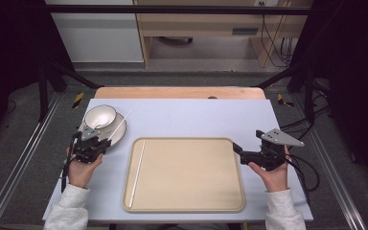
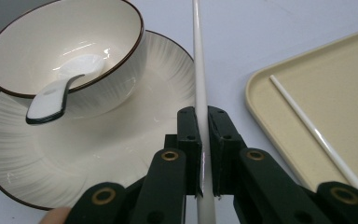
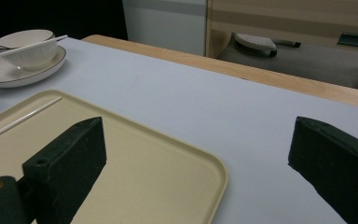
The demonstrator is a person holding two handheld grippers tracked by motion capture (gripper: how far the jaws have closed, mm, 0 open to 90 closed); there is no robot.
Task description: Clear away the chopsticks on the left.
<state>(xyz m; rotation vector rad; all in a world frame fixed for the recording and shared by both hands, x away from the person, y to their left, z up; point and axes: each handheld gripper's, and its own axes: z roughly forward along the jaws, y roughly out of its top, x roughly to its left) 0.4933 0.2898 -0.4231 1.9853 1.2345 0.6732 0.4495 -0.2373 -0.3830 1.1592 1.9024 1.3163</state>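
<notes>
- We read the work as moving a pair of chopsticks onto the tray, which lies in the middle of the counter, near the person.
- The plate sits at the far left of the counter, just beyond the tray's left corner, with a bowl standing on it and a spoon resting inside the bowl, handle over the rim.
- One chopstick already lies inside the tray, along its left edge, so by our judgement half the job is done.
- The second chopstick is pinched between the pads of the left claw, over the right part of the plate; in the high view it slants from that claw toward the far right, past the bowl.
- What is left, as we see it: carry this chopstick right and near, and lay it in the tray beside the first one.
- The right claw is spread wide with nothing between its jaws, hovering at the tray's right edge; in the high view it sits just off the tray's far right corner.
- We cannot tell whether the bowl, plate or spoon belong to the job.
</notes>
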